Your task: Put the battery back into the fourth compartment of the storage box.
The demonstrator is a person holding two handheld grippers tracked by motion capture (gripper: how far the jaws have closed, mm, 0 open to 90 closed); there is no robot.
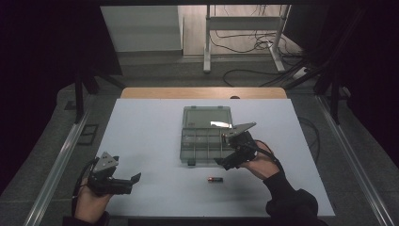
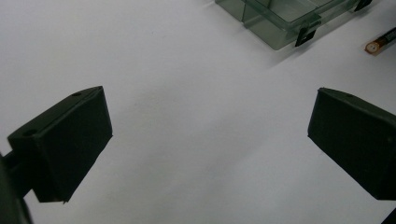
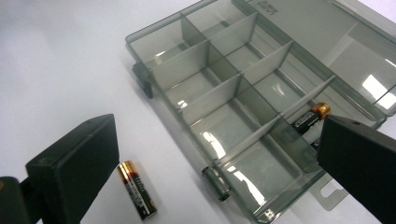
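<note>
R gripper (image 1: pixel 229 149) jaws spread, empty, over front-right of open compartment box (image 1: pixel 205 136). One battery (image 3: pixel 137 190) on table (image 1: pixel 141 141) just in front of box (second battery (image 3: pixel 312 117) inside a compartment). L gripper (image 1: pixel 126 181) jaws spread, empty, well apart.

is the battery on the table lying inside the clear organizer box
No, the battery lies on the white table, just outside the front wall of the organizer box, in the right gripper view.

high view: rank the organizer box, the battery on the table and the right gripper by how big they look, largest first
1. organizer box, open, clearly the largest.
2. right gripper, smaller than the box, though it sits nearer the camera.
3. battery on the table, by far the smallest.
</note>
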